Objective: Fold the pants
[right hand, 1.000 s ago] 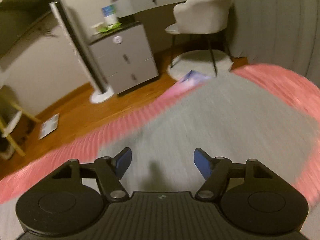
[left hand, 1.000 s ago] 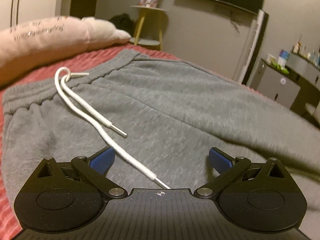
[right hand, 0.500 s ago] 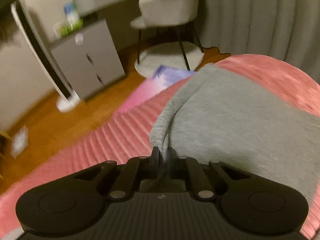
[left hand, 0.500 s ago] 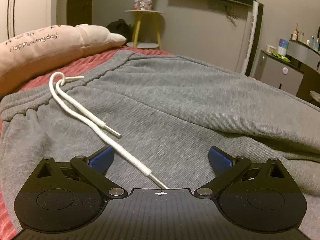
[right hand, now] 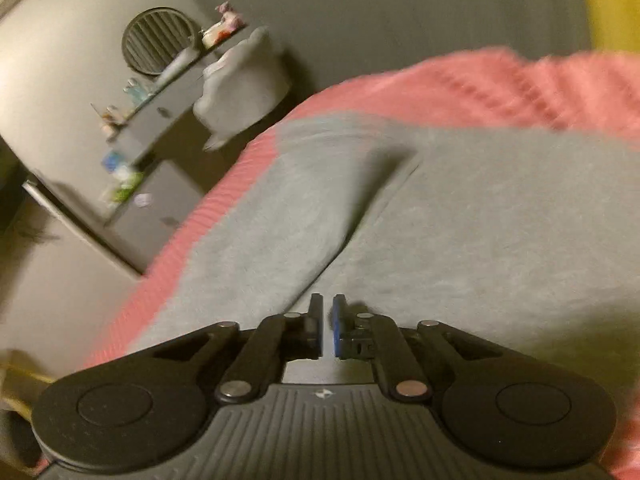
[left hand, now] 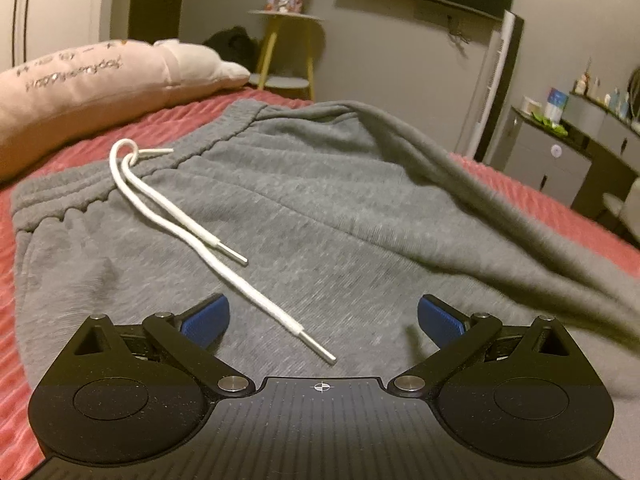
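Grey sweatpants (left hand: 328,216) lie on a red ribbed bedspread (left hand: 168,128), waistband at the far left, with a white drawstring (left hand: 192,232) trailing over the fabric. My left gripper (left hand: 323,322) is open and empty, low over the hip area near the cord's end. In the right wrist view my right gripper (right hand: 327,326) is shut on the edge of a pant leg (right hand: 280,216), which rises as a fold from the pads. That lifted leg shows as a raised ridge (left hand: 460,184) in the left wrist view.
A pink pillow (left hand: 92,92) lies beyond the waistband. Off the bed stand a yellow-legged side table (left hand: 286,52), a white tower fan (left hand: 496,84), grey drawers (left hand: 548,160) and a grey chair (right hand: 244,80). The bed edge (right hand: 192,232) runs left of the pant leg.
My right gripper shut on the pant leg edge and has lifted it up and over, so the view swung. A raised fold has appeared across the pants. My left gripper stays open and barely moved.
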Available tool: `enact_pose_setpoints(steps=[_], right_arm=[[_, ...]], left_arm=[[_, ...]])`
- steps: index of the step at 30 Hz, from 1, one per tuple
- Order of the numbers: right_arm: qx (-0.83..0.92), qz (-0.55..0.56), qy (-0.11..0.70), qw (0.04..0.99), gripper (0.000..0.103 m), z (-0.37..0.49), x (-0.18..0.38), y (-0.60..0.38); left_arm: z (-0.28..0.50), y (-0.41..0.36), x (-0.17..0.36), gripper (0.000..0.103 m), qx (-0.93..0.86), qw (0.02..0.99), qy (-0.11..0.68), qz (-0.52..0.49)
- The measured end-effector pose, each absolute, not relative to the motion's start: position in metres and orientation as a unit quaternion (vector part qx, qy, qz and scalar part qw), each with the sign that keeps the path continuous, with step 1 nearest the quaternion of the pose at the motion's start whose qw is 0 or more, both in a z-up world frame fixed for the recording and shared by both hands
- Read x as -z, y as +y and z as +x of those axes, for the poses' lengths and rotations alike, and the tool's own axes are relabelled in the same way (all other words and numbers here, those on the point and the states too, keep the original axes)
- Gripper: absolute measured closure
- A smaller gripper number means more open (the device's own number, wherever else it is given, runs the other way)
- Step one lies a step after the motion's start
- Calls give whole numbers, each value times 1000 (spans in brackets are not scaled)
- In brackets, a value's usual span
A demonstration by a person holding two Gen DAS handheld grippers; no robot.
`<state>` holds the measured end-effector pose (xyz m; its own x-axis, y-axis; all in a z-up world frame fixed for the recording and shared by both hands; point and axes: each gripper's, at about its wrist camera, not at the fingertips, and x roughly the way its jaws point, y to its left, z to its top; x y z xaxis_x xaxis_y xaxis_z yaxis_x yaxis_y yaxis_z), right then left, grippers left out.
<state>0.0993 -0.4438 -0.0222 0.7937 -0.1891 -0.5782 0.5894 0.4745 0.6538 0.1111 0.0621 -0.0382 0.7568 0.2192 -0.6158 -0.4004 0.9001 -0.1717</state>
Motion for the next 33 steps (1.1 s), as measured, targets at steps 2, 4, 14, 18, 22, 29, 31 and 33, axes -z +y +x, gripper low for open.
enact_pose_setpoints(steps=[2,4,14,18,22,29,31,33], right_arm=[[220,467,206,831,42,104,28,-445],[199,485,203,827,37,107,43,-448],[151,543,175,807,72,131,79,-466],[152,568,170,791,94,134,89,-472],[146,582,157,785,93,131,91,-471],[158,558,147,801,97,139,87,-465],[157,560,142,801,98,134,79,-467],[155,552,129,809,98,126,59,-467]], left_arm=[[109,69,22,0,-154,927,293,-178],[117,76,3,0,-132,930,277,-201],[267,84,-15,36,-50,893,344,-286],[316,86,14,44,-63,860,399,-312],[338,100,35,44,-77,841,399,-357],[345,100,24,93,-52,845,396,-356],[323,103,-2,95,-30,863,361,-351],[299,107,-28,95,-2,881,328,-343]])
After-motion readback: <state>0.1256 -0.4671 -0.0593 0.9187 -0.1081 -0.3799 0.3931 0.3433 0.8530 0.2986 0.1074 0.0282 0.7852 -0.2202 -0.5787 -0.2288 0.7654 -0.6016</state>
